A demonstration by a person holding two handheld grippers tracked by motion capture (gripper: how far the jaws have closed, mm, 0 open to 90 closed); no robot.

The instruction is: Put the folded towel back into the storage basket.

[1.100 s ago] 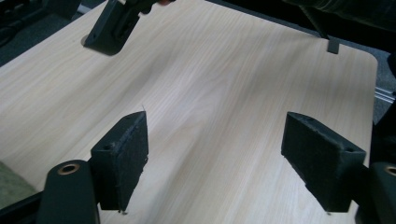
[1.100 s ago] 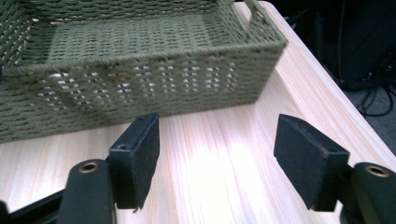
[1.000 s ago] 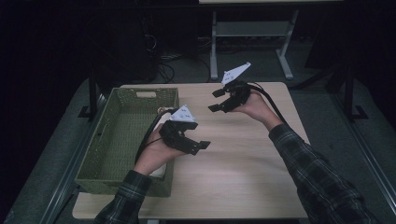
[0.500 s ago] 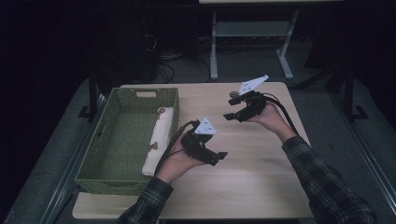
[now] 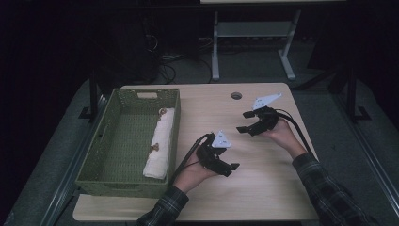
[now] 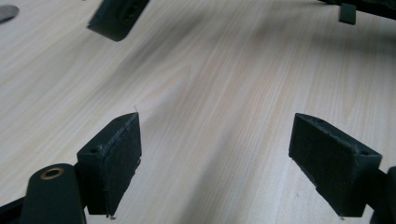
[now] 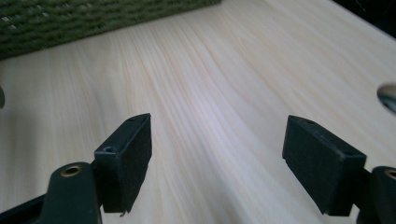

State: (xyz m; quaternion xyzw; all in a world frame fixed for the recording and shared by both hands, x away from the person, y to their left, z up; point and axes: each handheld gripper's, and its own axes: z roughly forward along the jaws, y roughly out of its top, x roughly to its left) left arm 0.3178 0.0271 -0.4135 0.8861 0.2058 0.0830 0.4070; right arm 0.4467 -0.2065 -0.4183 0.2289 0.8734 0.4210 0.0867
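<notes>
**Both grippers empty over bare table; rolled towel lying in basket**

Nearest the person, the left gripper hung low over the wooden table, just right of the green woven basket. Its own view showed both black pads wide apart, with only wood grain between them. Nothing was held.

Further out, the right gripper stood near the table's right side, pointing back toward the basket. Its jaws had just been opening and stood well apart, its pads framing empty tabletop, with the basket wall across the top of that view.

The rolled white towel lay lengthwise along the right inner wall of the basket, one end near the front wall, the other near the handle end. It looked settled and clear of both grippers.

Judgement: the placing appeared complete and the step in hand was withdrawal. To do it well, each hand should be kept low and level, the jaws left open, and the left gripper's cable, trailing close by the basket rim, kept from snagging the wall. The small round hole at the far edge posed no obstacle.
</notes>
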